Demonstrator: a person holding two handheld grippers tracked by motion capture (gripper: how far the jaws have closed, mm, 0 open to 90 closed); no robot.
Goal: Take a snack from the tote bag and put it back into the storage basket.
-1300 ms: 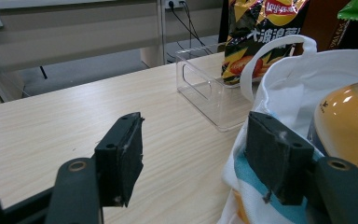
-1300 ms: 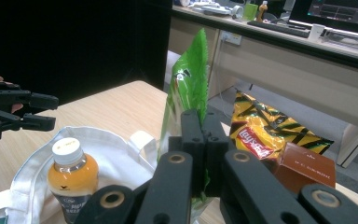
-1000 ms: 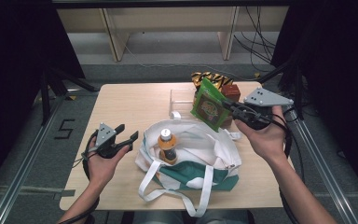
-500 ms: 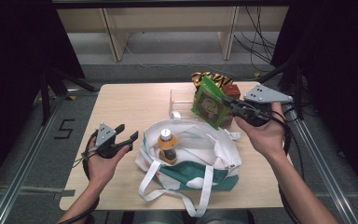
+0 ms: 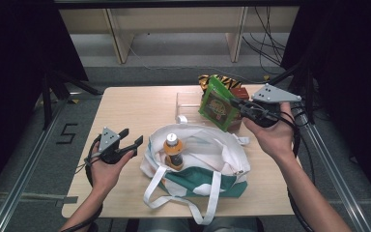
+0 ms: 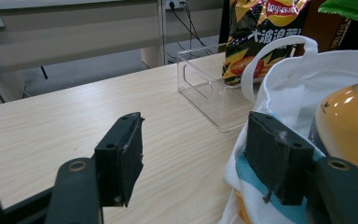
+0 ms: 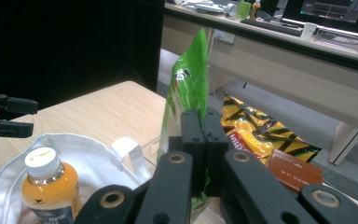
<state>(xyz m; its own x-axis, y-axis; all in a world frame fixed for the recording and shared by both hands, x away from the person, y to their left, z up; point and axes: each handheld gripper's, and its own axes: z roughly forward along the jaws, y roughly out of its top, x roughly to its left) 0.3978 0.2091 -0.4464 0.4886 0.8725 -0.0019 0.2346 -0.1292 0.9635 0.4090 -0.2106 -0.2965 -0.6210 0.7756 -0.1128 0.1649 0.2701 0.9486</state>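
One green snack bag [image 5: 218, 103], right of centre in the high view, clamped upright in the right tongs [image 5: 237, 105] above the surface [image 5: 140, 108]. One white tote bag [image 5: 207, 159], lower centre, holding one orange drink bottle [image 5: 173, 151]. One clear box [image 5: 189, 101], one yellow-black crisp bag [image 5: 229, 82] and one brown packet [image 5: 240, 93], upper centre. Left tongs [image 5: 131, 140], lower left, apart, holding nothing.

right gripper [image 7: 204, 154]: jaws pinched on green bag [image 7: 189, 79] | bottle [image 7: 49, 186] upright in white tote [image 7: 98, 154], lower left | yellow chip bag [image 7: 261, 128] behind | left gripper [image 7: 4, 116] far left
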